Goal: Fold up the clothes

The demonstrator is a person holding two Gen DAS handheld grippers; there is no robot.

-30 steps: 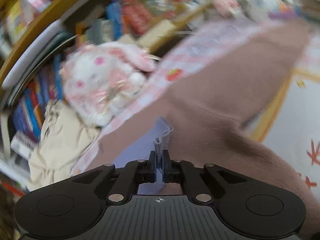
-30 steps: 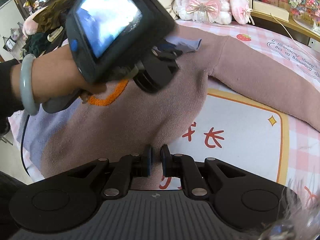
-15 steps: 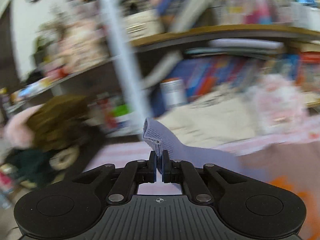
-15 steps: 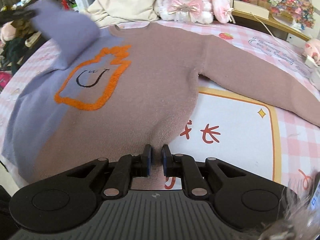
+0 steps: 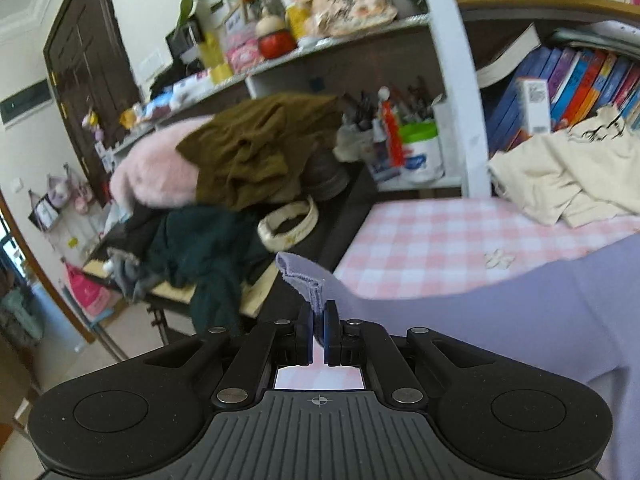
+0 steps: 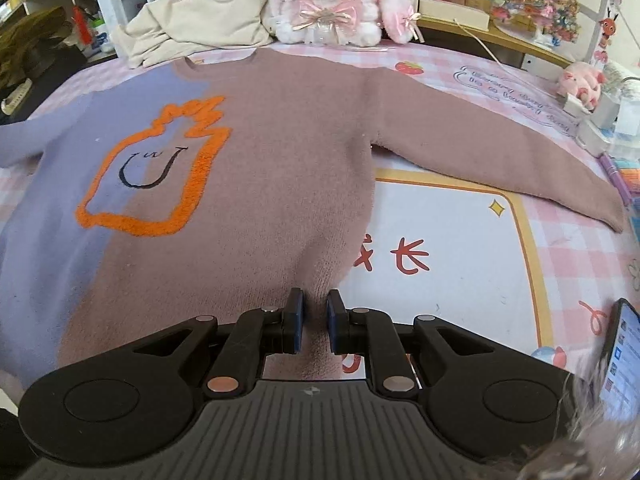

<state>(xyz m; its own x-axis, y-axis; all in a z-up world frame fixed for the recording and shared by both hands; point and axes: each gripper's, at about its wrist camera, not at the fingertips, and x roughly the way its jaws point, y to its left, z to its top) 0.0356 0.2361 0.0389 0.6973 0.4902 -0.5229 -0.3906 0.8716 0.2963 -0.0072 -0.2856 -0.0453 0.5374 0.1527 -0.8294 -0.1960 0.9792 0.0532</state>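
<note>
A two-tone knit sweater, lilac on one side and dusty brown on the other with a fuzzy orange outline on the chest, is laid face up and spread flat on the pink checked tablecloth, its collar toward the plush rabbit and the cream garment at the far edge. The lilac sleeve cuff is pinched between the nearly closed pads of the left gripper, whose jaws are opening slightly while the cloth is seen between them; the sleeve is stretched outward beyond the table's edge. The brown hem is nipped by the right gripper, its jaws narrowly parted on a small ridge of knit. The fabric is judged to be soft, thick, light and stretchy: it will sag and drag rather than hold a crease, and a thin pinch may slip. Hold is best taken at the firmer ribbed edges, meaning cuffs, hem and shoulder seams, and the brown sleeve, lying out straight, is best lifted by its cuff.
</note>
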